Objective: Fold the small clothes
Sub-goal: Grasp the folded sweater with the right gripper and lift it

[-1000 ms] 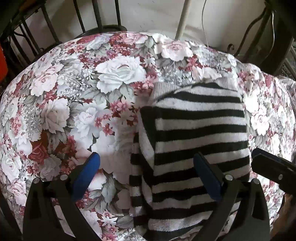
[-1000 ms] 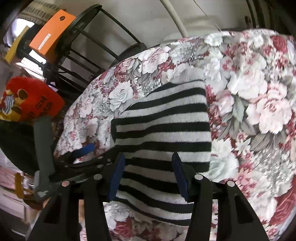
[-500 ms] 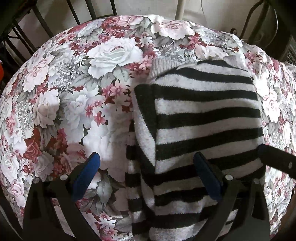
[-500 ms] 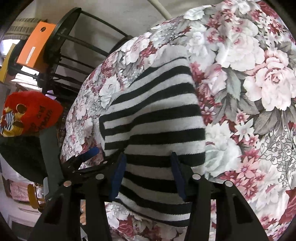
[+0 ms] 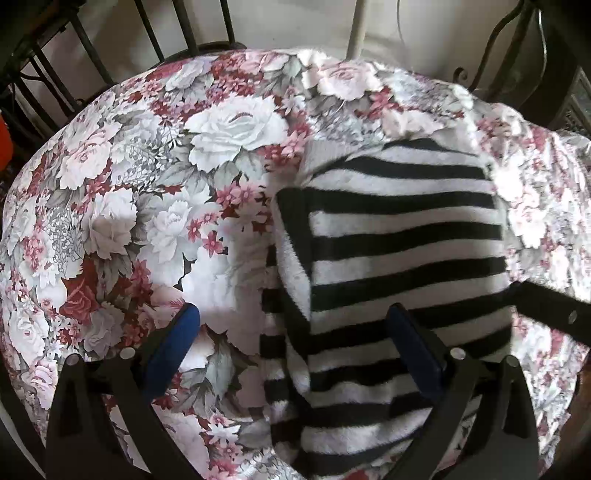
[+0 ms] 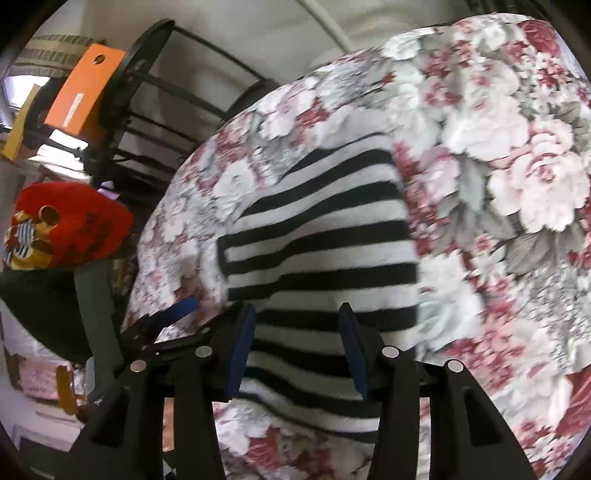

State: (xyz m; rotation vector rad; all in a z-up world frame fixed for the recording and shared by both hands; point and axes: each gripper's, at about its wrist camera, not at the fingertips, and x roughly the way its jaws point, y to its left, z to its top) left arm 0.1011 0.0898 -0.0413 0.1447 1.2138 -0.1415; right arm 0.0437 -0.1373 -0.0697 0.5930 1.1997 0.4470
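Observation:
A folded black-and-white striped garment (image 5: 399,236) lies on the round table's floral cloth (image 5: 129,206). My left gripper (image 5: 291,332) hovers open and wide over the garment's near left edge, one blue pad above the cloth and the other above the stripes. In the right wrist view the same garment (image 6: 325,236) runs under my right gripper (image 6: 295,332), whose jaws stand about half apart over its near end; I see no fabric pinched. The left gripper's blue fingertip (image 6: 181,308) shows at the left. A black finger (image 5: 554,314) of the right gripper enters from the right.
Black metal chair frames (image 5: 166,37) ring the table's far side, with a white pole (image 5: 356,33) behind. An orange box (image 6: 85,96) sits on a rack and a red plush thing (image 6: 74,221) lies left of the table. The floral cloth (image 6: 498,166) drops off at the rim.
The right gripper has rolled a little, tilting its view of the table. The garment lies as before and the left gripper has barely shifted.

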